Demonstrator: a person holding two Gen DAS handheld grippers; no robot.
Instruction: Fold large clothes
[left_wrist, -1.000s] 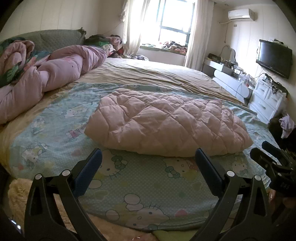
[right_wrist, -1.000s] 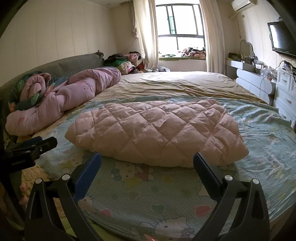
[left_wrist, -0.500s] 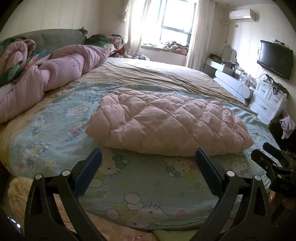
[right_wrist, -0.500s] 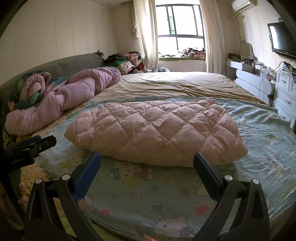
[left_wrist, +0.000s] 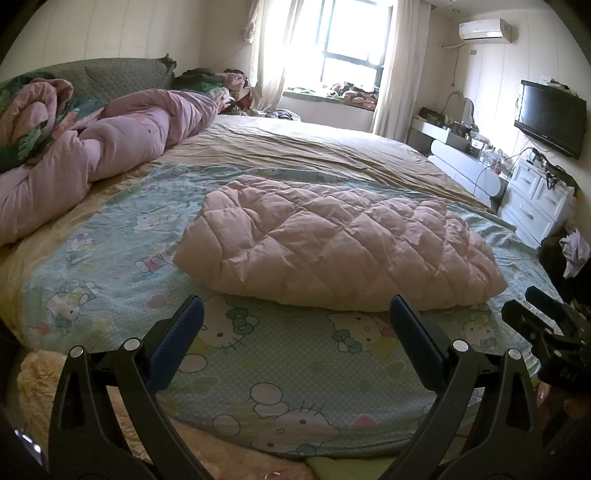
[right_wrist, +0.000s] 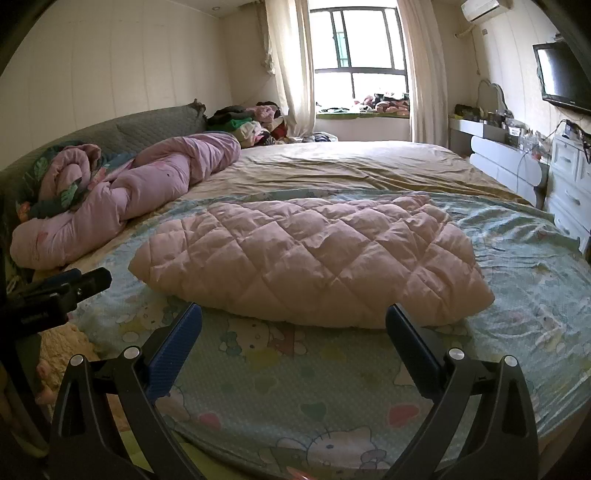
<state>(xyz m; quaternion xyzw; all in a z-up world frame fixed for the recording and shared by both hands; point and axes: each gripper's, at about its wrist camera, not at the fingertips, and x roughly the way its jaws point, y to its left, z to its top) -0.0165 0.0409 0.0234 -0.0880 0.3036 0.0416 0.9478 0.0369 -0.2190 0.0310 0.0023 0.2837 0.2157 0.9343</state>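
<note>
A pink quilted puffy garment (left_wrist: 340, 243) lies folded into a flat bundle on the light blue cartoon-print sheet (left_wrist: 258, 354) of the bed; it also shows in the right wrist view (right_wrist: 314, 258). My left gripper (left_wrist: 295, 332) is open and empty, held just short of the bundle's near edge. My right gripper (right_wrist: 293, 332) is open and empty, also just short of the near edge. The right gripper's body (left_wrist: 550, 343) shows at the right of the left wrist view, and the left gripper's body (right_wrist: 55, 295) at the left of the right wrist view.
A rolled pink duvet (left_wrist: 92, 155) lies along the left by the grey headboard (right_wrist: 147, 129). A beige sheet (right_wrist: 351, 166) covers the far bed. Clothes pile (right_wrist: 251, 122) near the window. White drawers (left_wrist: 535, 199) and a wall TV (left_wrist: 550, 118) stand right. A fluffy rug (left_wrist: 44, 387) lies below.
Both grippers stay open and have shifted only slightly; the view has drifted a little. The pink garment lies as before.
</note>
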